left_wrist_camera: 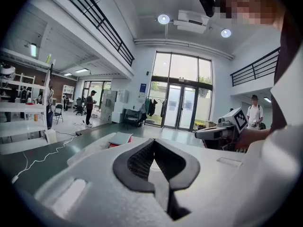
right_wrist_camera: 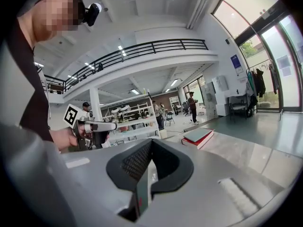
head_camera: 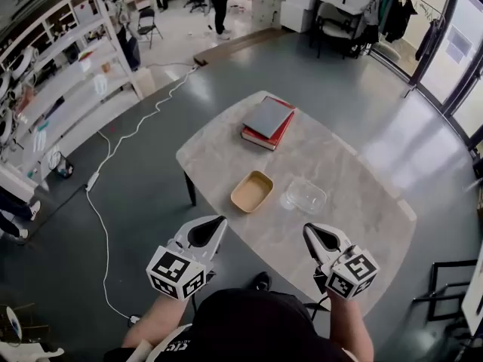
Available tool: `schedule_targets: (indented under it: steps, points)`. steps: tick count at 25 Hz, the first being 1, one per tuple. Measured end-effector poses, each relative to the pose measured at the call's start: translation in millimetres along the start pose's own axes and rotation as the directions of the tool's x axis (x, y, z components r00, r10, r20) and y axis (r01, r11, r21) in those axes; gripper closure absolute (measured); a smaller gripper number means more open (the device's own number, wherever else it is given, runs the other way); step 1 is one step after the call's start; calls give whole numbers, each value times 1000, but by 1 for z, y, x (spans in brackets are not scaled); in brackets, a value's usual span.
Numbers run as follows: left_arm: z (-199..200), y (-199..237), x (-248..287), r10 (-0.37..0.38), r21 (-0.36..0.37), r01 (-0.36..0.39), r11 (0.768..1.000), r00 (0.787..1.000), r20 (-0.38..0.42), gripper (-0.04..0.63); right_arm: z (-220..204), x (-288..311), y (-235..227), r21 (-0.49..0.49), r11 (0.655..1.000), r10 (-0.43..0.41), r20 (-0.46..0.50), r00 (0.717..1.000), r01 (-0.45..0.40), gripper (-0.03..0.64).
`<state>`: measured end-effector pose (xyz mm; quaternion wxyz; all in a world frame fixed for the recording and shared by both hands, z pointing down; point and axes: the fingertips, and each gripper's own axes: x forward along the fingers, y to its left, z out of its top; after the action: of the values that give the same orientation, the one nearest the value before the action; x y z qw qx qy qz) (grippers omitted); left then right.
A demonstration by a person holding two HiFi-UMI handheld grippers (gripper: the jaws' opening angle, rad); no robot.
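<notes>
Left tongs (head_camera: 215,228), right tongs (head_camera: 313,234): I hold both closed, empty, at lower frame. Tan tray (head_camera: 252,191): up-frame, long axis slanting up-right, nearer left tongs. Clear container (head_camera: 303,196): nearer right tongs.

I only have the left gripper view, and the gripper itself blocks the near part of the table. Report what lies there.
Observer: A tan tray lies empty on the table, nearer you than the books.
Operator: Say what is beside it.
Observer: A clear plastic container, on the tray's right and apart from it.
Operator: Give me the right gripper's jaws.
Observer: The right gripper is shut, with nothing between its jaws.
</notes>
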<state>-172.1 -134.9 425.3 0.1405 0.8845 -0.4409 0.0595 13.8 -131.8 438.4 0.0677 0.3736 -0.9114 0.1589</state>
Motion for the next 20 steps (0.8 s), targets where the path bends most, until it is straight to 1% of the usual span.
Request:
schedule_targets:
  steps: [4, 7, 9, 12, 14, 17, 20]
  points:
    - [7, -17, 45, -50, 35, 51, 998, 998, -28, 591, -5, -11, -24, -10, 1000, -15, -23, 1000, 15, 614]
    - [8, -29, 75, -81, 62, 83, 995, 996, -40, 591, -17, -15, -38, -25, 1000, -4, -54, 999, 3, 614]
    - [8, -36, 92, -100, 71, 104, 992, 994, -48, 591, -25, -14, -48, -32, 999, -4, -85, 996, 1, 614]
    - [7, -44, 113, -134, 74, 139, 987, 988, -73, 591, -35, -11, -61, -9, 1000, -12, -116, 993, 11, 614]
    - [5, -45, 126, -154, 76, 160, 984, 985, -82, 591, -40, -6, -69, -5, 1000, -16, -130, 991, 15, 612]
    - [-1, -38, 145, -177, 74, 183, 980, 980, -91, 591, -53, 10, -83, -49, 999, -27, -179, 983, 19, 604]
    - [-12, -31, 161, -194, 68, 204, 977, 973, -126, 591, -68, 25, -94, -77, 997, -40, -242, 970, 22, 585]
